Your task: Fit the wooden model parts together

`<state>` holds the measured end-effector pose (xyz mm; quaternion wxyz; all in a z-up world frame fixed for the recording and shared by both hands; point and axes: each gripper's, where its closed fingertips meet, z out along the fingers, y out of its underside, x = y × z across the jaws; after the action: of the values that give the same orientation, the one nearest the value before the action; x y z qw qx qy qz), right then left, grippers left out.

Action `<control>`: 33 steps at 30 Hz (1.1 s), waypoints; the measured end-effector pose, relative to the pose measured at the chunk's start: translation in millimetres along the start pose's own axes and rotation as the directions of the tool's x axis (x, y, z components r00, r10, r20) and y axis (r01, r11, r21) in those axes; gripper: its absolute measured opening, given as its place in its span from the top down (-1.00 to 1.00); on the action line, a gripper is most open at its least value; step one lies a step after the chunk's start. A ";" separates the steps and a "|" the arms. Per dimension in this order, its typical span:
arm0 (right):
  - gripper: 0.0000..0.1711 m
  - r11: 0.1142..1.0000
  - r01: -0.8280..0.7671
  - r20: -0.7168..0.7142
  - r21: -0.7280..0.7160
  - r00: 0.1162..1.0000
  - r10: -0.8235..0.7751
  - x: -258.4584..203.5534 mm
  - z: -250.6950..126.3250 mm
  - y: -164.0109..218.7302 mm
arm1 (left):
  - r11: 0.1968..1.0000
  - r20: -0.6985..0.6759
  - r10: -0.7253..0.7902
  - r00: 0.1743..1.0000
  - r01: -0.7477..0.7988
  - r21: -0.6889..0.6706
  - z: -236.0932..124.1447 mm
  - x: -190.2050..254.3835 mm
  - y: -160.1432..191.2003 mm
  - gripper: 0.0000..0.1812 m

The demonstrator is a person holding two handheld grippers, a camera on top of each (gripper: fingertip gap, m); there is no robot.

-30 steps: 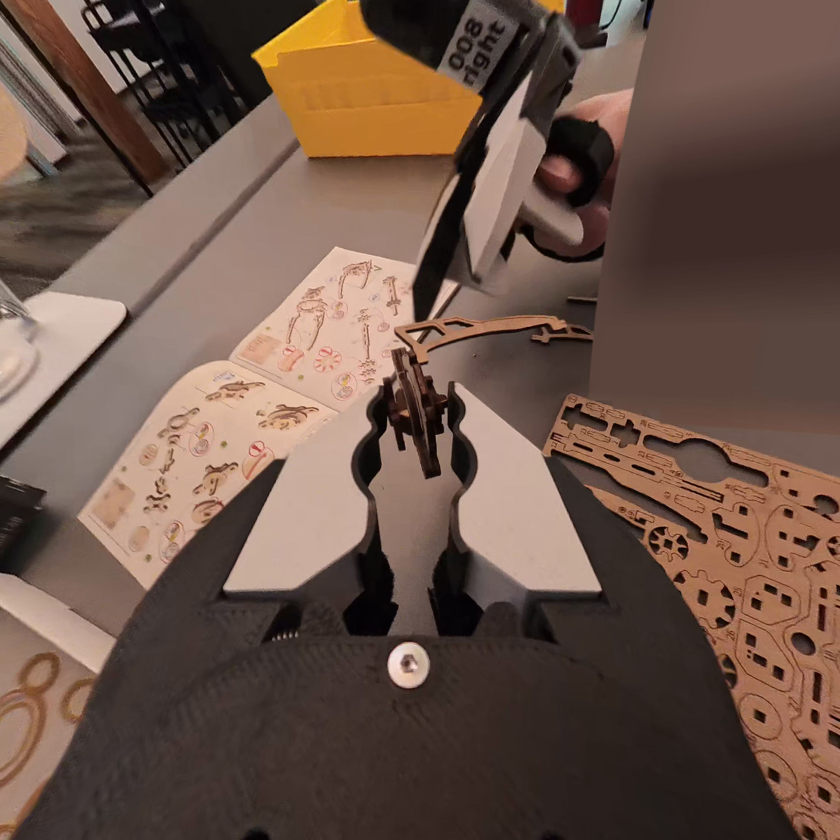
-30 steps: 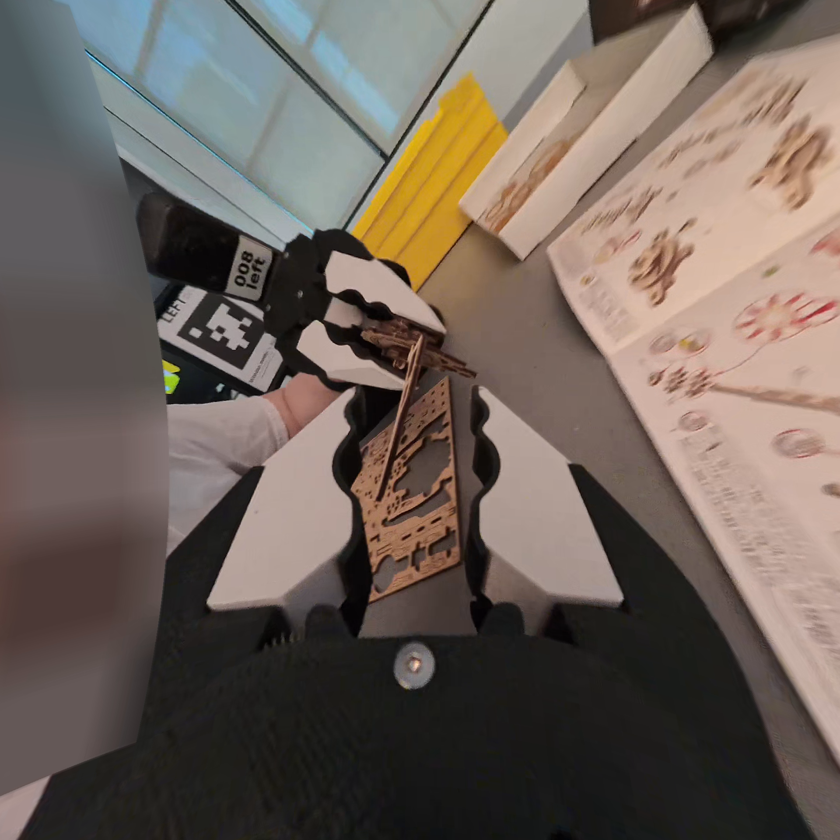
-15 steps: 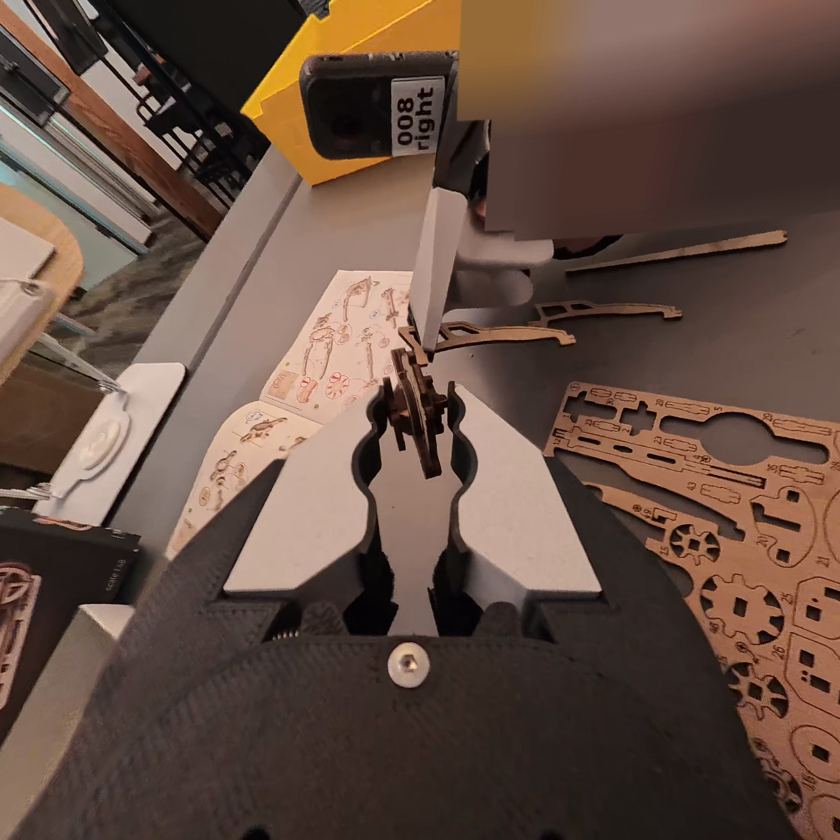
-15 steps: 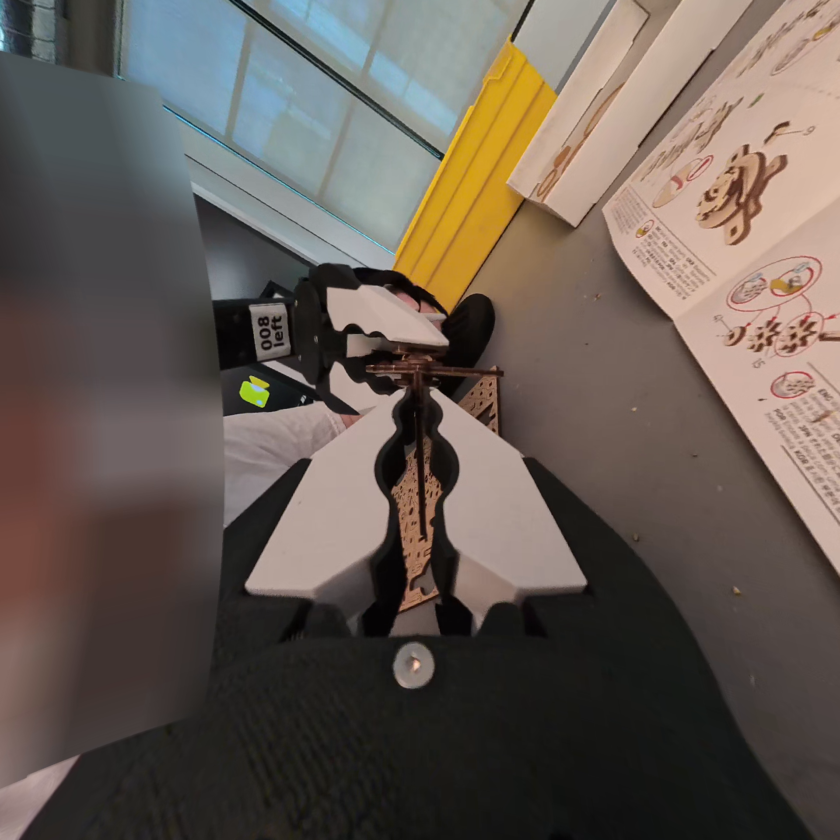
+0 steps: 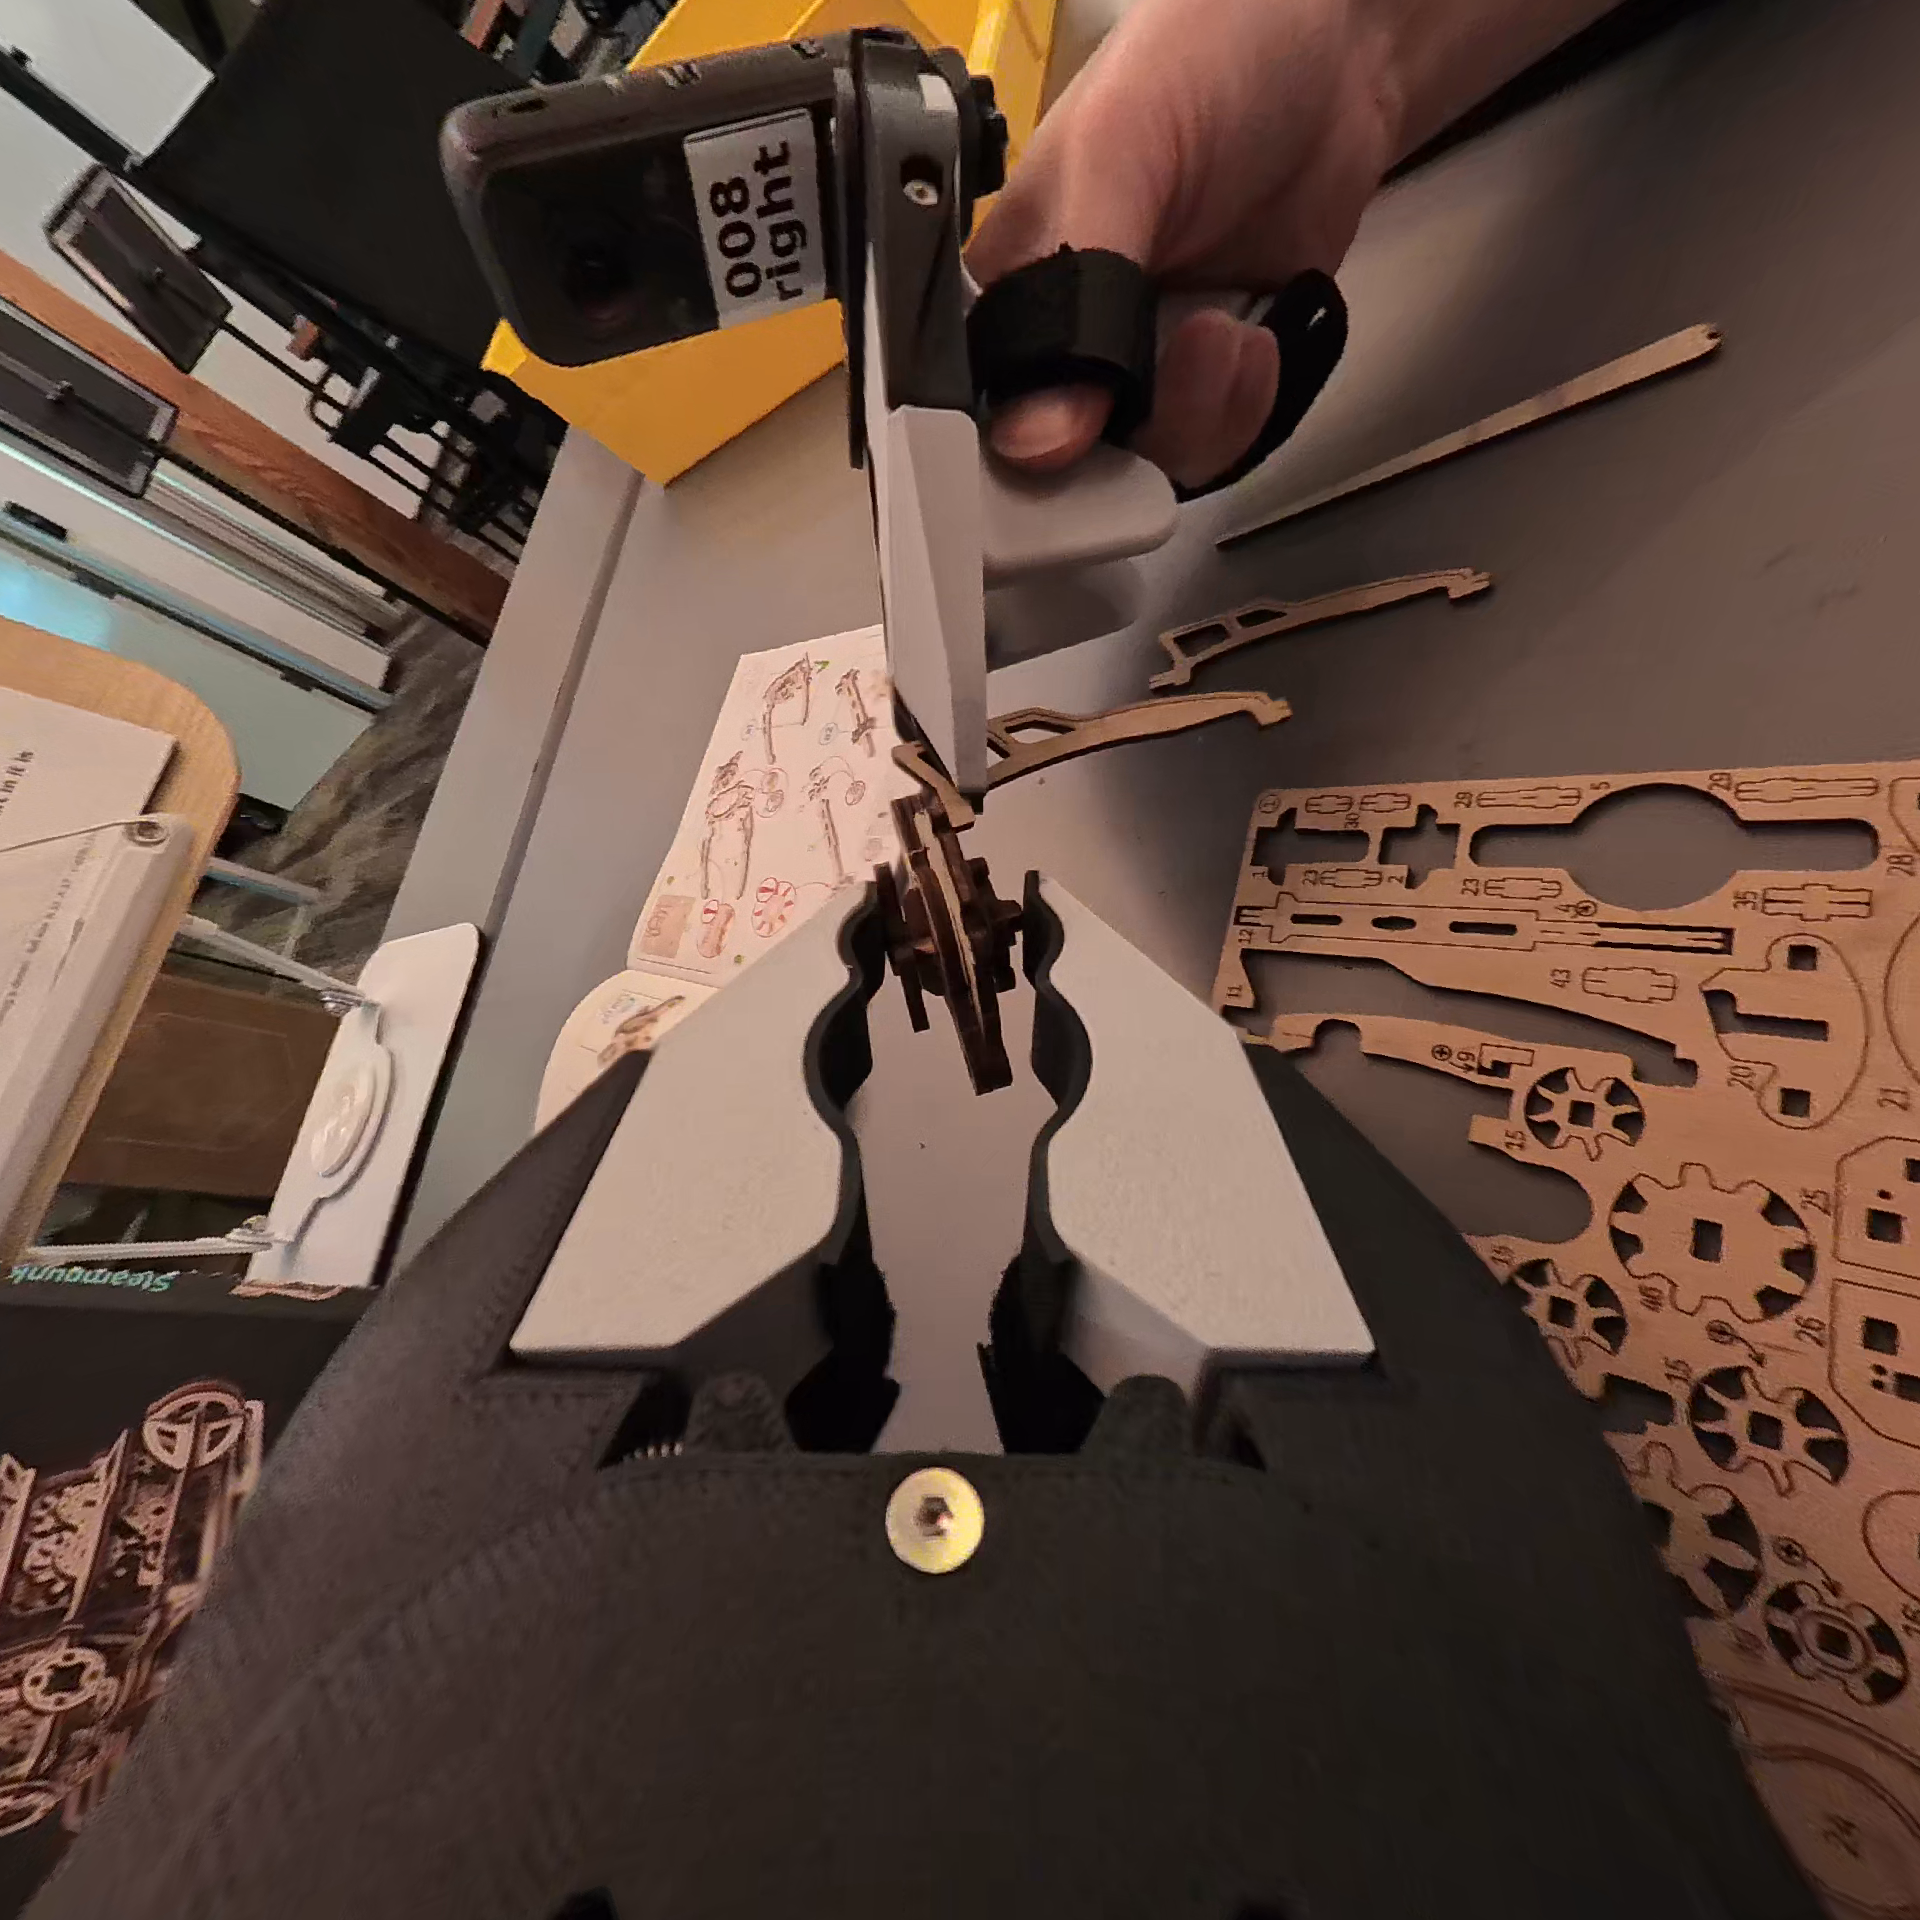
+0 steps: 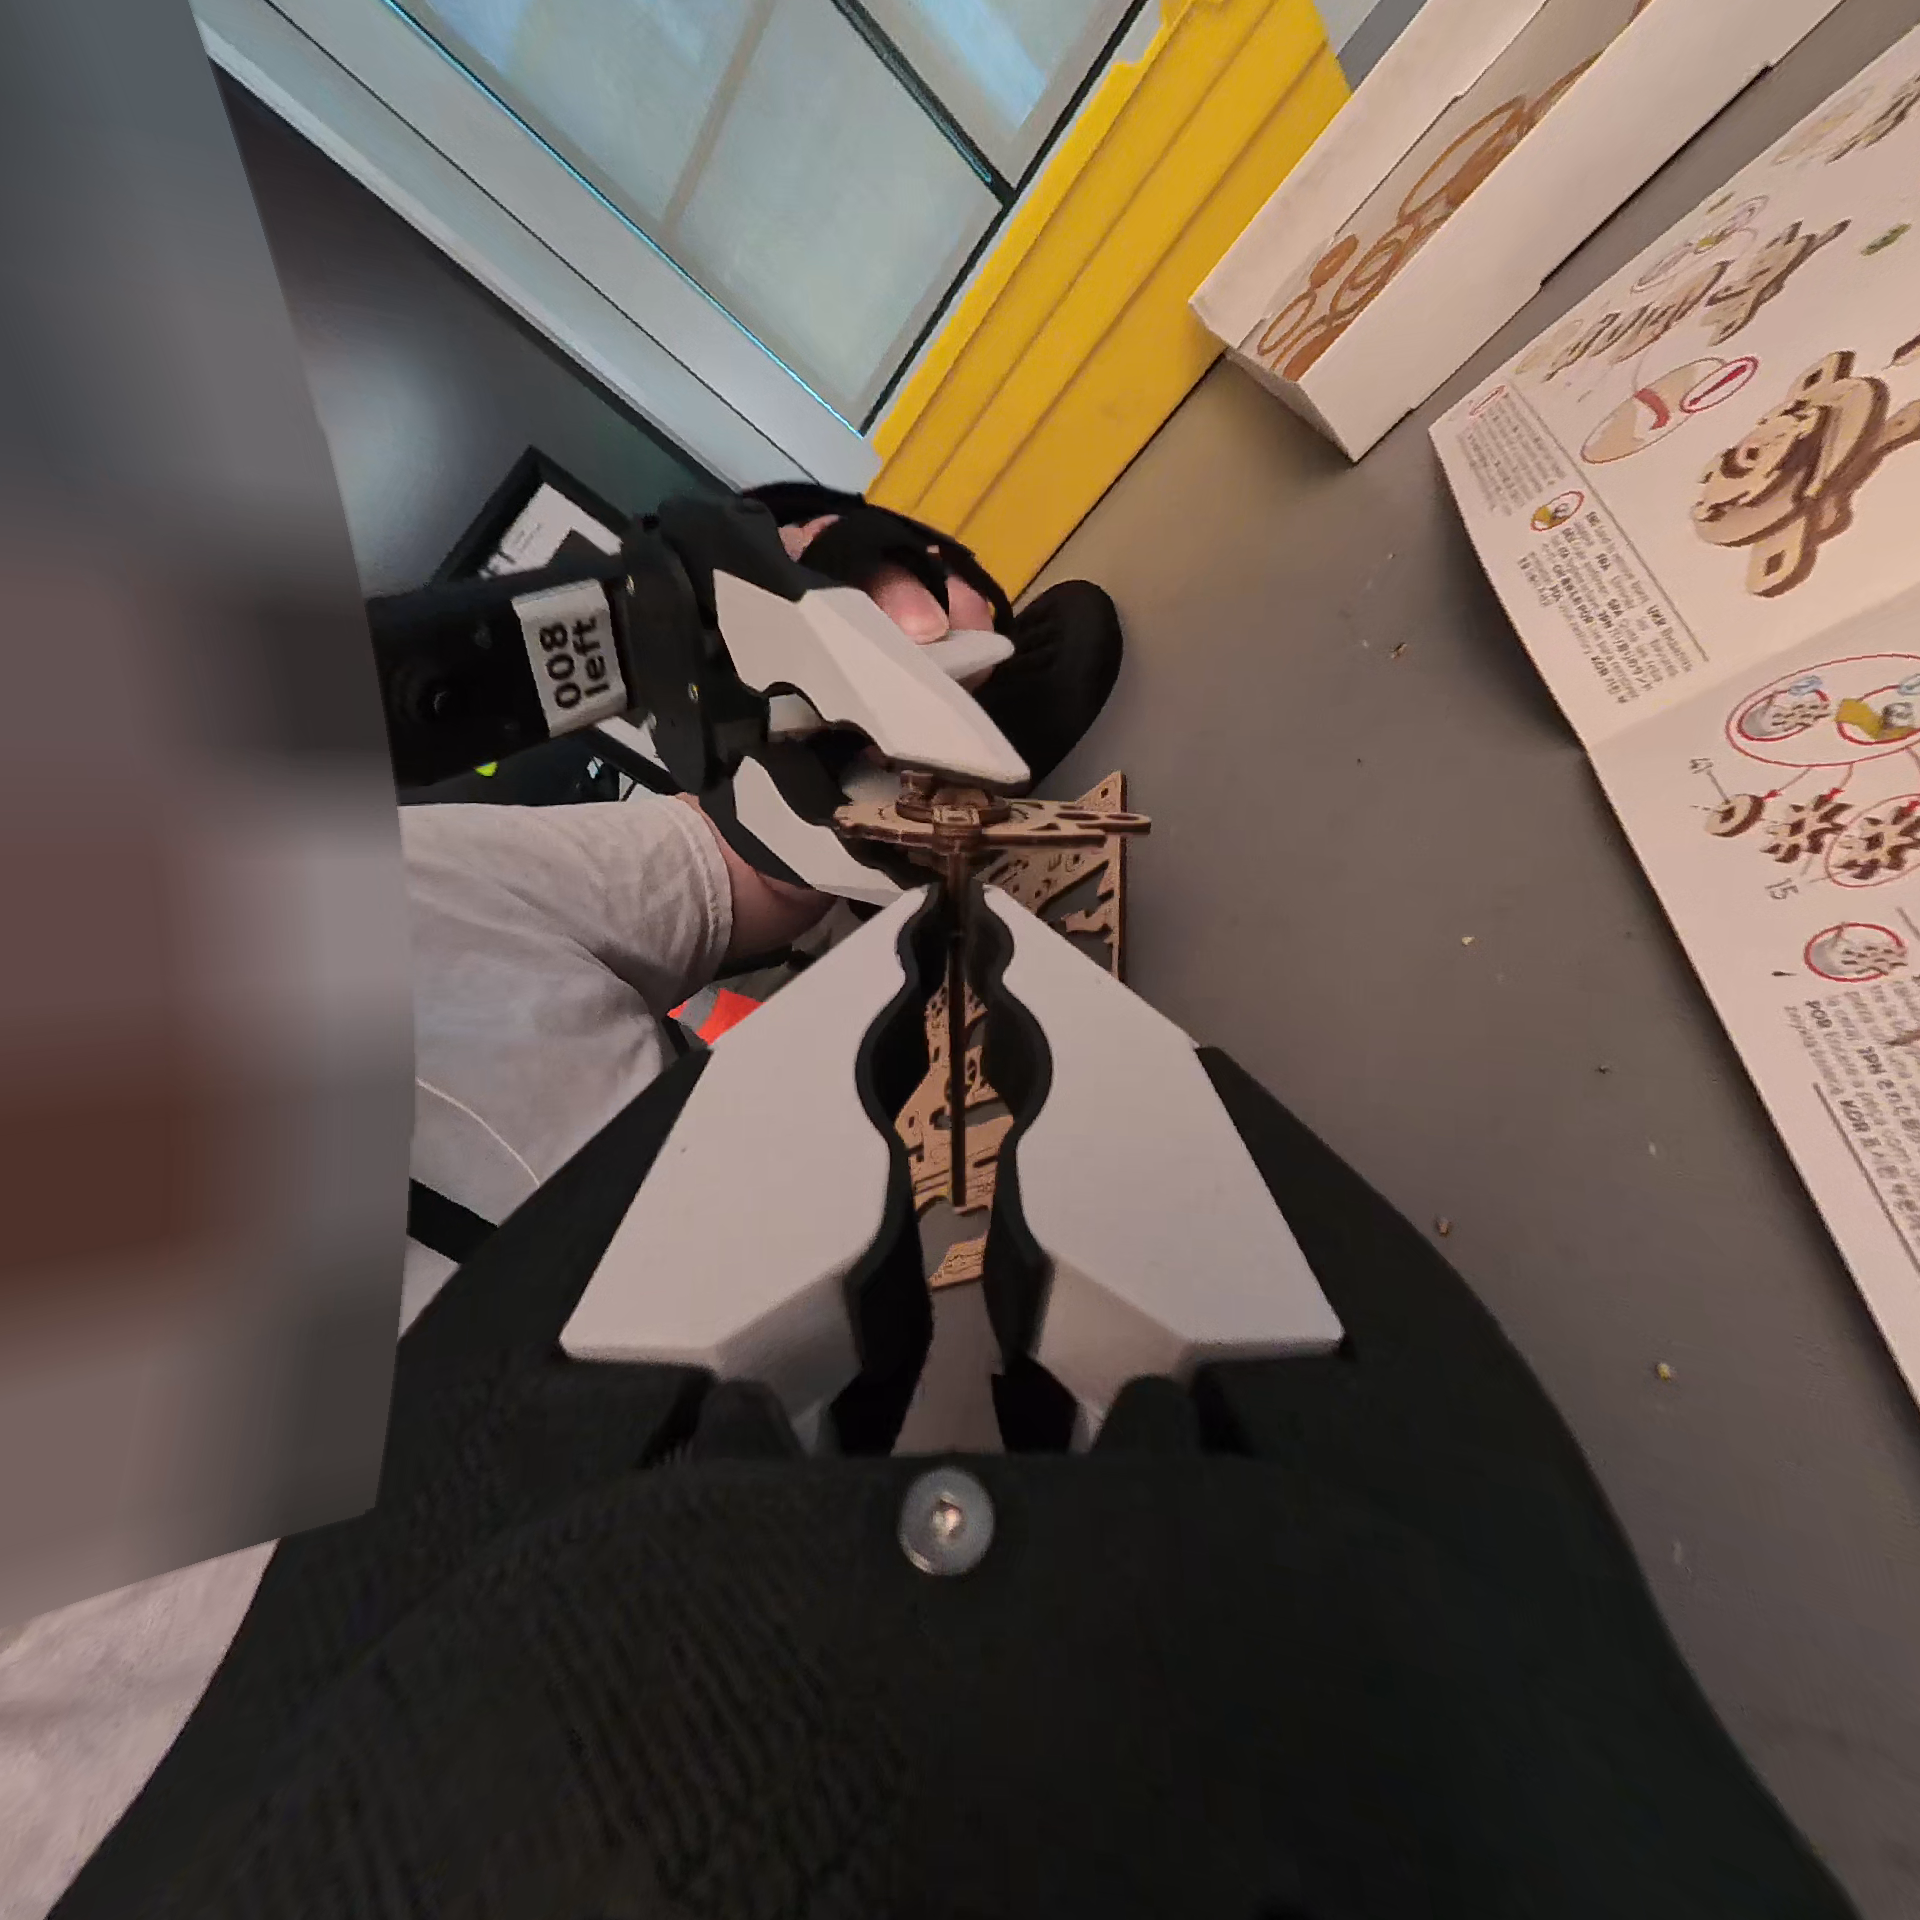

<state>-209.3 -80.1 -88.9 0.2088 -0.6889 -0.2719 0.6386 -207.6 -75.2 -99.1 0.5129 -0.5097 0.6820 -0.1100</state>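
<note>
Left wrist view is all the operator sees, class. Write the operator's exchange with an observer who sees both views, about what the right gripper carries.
Operator: Is the right gripper holding anything?
Observer: Yes. The right gripper is shut on a thin wooden strip, which shows edge-on between its fingers.
Operator: Does the strip reach my piece?
Observer: Its tip appears to meet the gear assembly in the left gripper, roughly at a right angle.
Operator: What lies beyond it?
Observer: A corner of the cut-out wooden sheet.
</note>
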 end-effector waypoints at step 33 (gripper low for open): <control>1.00 0.997 0.077 -0.027 -0.021 0.997 -0.078 -0.7 4.7 5.2 | 1.000 -0.035 0.022 0.999 -0.022 -0.019 2.5 12.0 3.2 0.72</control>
<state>-213.5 -84.8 -92.1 0.2302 -0.6888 -0.3018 0.6176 -206.8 -82.4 -109.4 0.4972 -0.5052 0.6973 -0.1064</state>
